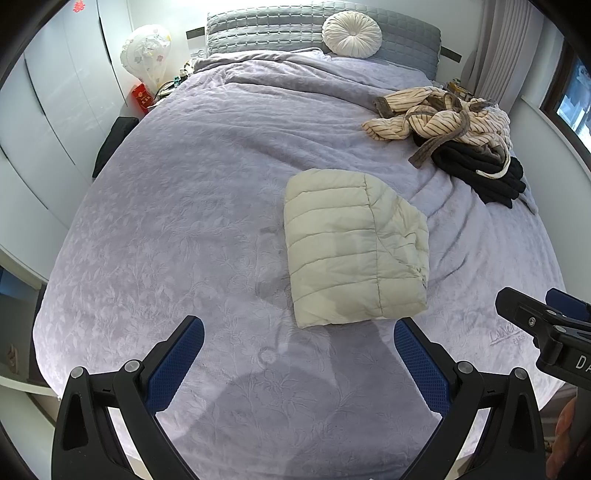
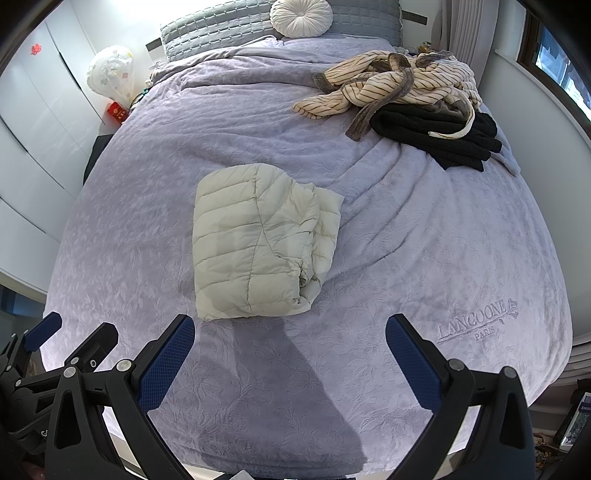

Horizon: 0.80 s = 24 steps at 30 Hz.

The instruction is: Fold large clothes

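Note:
A cream quilted down jacket point(image 1: 351, 243) point(image 2: 258, 240) lies folded into a compact rectangle on the lilac bedspread point(image 1: 184, 221) point(image 2: 424, 240). My left gripper point(image 1: 299, 332) hovers open over the near part of the bed, just short of the jacket's near edge, with nothing between its blue pads. My right gripper point(image 2: 290, 330) is open too, level with the jacket's near right corner and clear of it. In the left wrist view the right gripper point(image 1: 546, 325) shows at the right edge. The left gripper point(image 2: 55, 339) shows at the lower left of the right wrist view.
A striped beige robe point(image 1: 439, 110) point(image 2: 391, 81) lies crumpled over a black garment point(image 1: 480, 173) point(image 2: 436, 133) at the bed's far right. A round white cushion point(image 1: 351, 33) point(image 2: 301, 16) leans on the grey headboard. White wardrobes point(image 1: 55, 92) line the left wall.

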Motion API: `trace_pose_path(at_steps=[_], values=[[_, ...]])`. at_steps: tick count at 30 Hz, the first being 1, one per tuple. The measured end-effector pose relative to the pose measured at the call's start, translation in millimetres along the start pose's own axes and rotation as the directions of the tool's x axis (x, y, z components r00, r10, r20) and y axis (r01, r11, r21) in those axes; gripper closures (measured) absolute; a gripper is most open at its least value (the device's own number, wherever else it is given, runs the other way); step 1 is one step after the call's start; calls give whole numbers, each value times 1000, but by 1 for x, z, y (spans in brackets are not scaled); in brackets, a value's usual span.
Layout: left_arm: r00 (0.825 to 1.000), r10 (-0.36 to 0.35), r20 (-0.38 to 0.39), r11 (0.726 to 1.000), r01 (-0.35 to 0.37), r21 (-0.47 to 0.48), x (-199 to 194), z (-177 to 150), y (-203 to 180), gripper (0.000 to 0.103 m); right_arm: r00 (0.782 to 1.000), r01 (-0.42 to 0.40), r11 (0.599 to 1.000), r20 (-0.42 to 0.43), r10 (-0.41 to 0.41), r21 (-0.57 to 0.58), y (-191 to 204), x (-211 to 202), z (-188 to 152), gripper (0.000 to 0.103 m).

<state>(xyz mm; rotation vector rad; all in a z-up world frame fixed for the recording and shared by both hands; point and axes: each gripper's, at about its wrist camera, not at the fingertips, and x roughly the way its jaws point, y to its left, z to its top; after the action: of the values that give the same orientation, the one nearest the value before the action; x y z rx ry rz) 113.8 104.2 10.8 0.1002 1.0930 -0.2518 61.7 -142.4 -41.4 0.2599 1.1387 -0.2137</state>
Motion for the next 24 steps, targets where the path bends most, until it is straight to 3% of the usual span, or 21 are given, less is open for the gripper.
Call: trace_pose_path(at_steps=[24], values=[[1000,-5,10,1000,5,-5,1,2,11,0,1000,3,1000,0,-3,-2,0,0,-1,0]])
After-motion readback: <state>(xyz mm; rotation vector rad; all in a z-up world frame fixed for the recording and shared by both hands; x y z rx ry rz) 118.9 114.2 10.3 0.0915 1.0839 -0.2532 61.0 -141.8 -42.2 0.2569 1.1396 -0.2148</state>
